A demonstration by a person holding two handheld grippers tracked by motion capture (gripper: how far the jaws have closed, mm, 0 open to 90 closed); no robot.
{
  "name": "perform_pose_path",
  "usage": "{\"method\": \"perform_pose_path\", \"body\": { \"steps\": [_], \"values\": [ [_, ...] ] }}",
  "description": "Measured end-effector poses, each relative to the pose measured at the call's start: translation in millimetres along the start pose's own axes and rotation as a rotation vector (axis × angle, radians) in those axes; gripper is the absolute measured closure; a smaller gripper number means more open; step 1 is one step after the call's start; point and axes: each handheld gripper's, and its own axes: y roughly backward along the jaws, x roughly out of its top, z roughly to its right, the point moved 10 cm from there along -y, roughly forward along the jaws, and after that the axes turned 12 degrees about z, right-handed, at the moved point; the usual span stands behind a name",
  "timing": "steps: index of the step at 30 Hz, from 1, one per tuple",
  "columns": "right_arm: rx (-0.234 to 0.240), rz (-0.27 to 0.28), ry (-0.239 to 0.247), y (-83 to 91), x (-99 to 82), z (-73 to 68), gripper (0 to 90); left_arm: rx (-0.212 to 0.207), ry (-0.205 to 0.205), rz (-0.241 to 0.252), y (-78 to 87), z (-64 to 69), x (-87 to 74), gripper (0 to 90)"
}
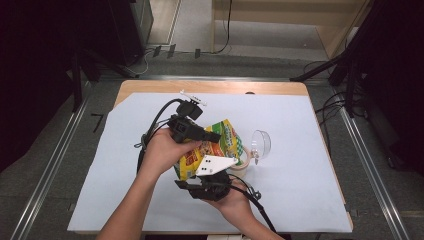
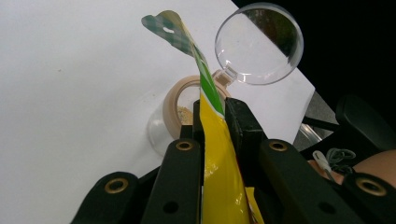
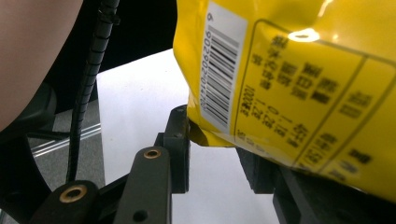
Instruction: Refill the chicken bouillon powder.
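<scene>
A yellow and green snack pouch [image 1: 222,142] is held up over the white table cover between both hands. In the left gripper view my left gripper [image 2: 215,107] is shut on the pouch [image 2: 219,172] near its top edge, and the hang-hole tab sticks out past the jaws. From above, the left gripper [image 1: 214,136] reaches in from the left. Below, my right gripper [image 1: 197,175] grips the pouch's bottom. In the right gripper view that gripper [image 3: 212,140] has the barcode corner of the pouch [image 3: 289,79] between its pads, the left pad touching it.
An open jar with a beige rim [image 1: 243,159] stands just right of the pouch, with its clear lid [image 1: 261,144] beside it. The jar [image 2: 175,109] and lid [image 2: 259,44] lie under the pouch tip. The white cover [image 1: 300,190] ends near the table's right edge.
</scene>
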Motion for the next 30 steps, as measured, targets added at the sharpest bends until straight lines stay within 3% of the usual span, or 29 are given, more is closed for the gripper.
{"method": "perform_pose_path", "body": {
  "steps": [20, 25, 30],
  "values": [
    [-0.011, -0.002, -0.051, -0.1, 0.1, 3.4, 69.9, 0.006, -0.035, -0.006, -0.1, 8.9, 4.8, 84.1],
    [-0.001, -0.007, -0.057, 0.1, 2.4, 0.0, 70.0, -0.027, 0.002, -0.007, -0.1, 4.8, 4.8, 83.4],
    [0.006, -0.017, -0.054, -0.7, 3.6, 0.1, 70.0, -0.025, 0.015, -0.006, -0.4, -0.2, 5.0, 82.4]
  ]
}}
